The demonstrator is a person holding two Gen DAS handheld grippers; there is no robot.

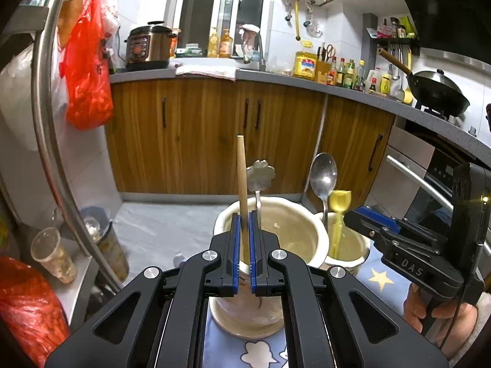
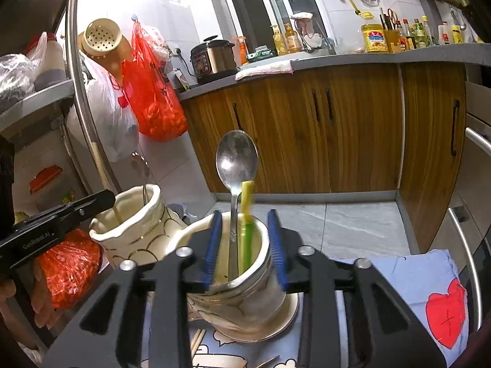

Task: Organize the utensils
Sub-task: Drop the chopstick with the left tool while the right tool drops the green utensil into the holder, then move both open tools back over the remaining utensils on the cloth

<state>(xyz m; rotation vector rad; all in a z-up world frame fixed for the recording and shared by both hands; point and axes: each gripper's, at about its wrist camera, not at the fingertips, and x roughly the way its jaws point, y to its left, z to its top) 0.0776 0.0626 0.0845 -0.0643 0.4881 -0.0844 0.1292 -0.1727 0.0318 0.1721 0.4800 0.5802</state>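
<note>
My left gripper (image 1: 244,217) is shut on a wooden chopstick (image 1: 241,178), which stands upright in the large cream holder (image 1: 310,233). A flower-headed metal utensil (image 1: 260,174) stands in that same holder. In the right wrist view my right gripper (image 2: 245,245) is open, with its blue pads on either side of the smaller cream holder (image 2: 264,294). A metal spoon (image 2: 237,159) and a blurred yellow-green utensil (image 2: 246,202) stand in that holder, between the jaws but untouched by the pads. The left gripper (image 2: 107,197) also shows at the left of the right wrist view.
Both holders stand on a blue patterned cloth (image 2: 411,279), the smaller one on a saucer (image 2: 290,316). Loose chopsticks (image 2: 196,340) lie on the cloth. A curved metal rack pole (image 1: 46,122) and red bags (image 1: 89,70) are at the left. Wooden cabinets (image 1: 199,135) stand behind.
</note>
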